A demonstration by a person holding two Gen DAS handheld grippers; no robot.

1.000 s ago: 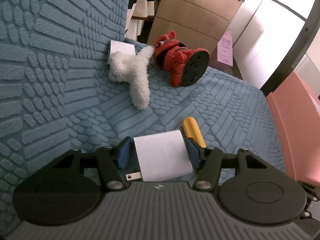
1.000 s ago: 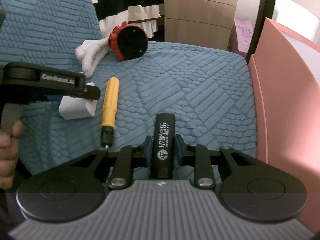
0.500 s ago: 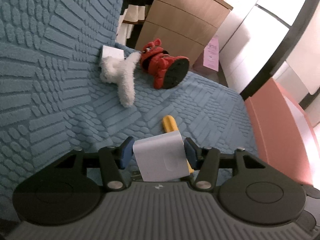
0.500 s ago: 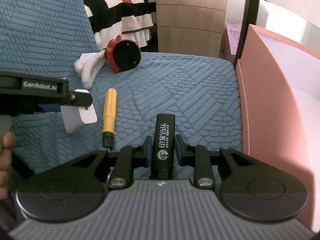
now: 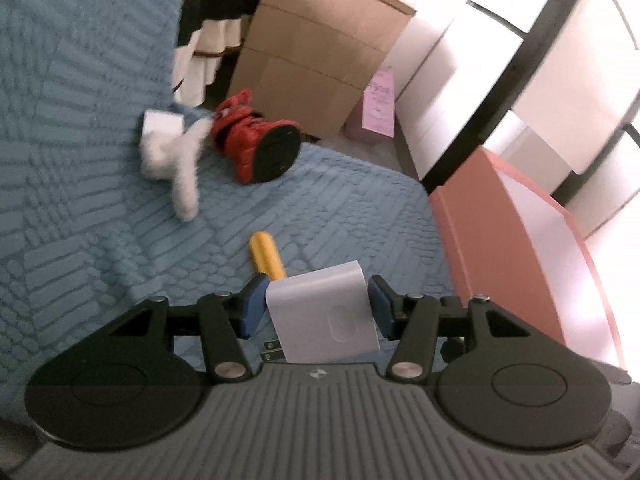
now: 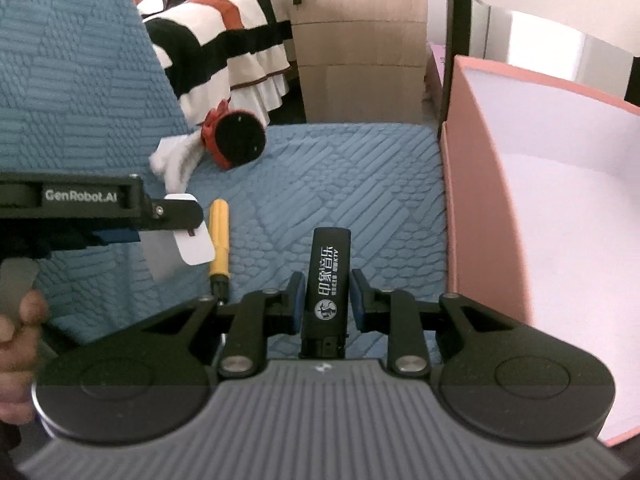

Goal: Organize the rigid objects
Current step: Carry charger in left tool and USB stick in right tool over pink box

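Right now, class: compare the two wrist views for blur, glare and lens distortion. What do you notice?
Left wrist view: motion-smeared, the red plush toy soft, the windows blown out white, straight frames bowed by the fisheye. Right wrist view: sharper, print on the black lighter legible, though the pink box interior washes out and its wall curves.

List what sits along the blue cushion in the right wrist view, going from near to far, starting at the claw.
Right claw shut on the black lighter → yellow screwdriver → white fluffy toy → red toy with the black round base → wooden drawer cabinet.
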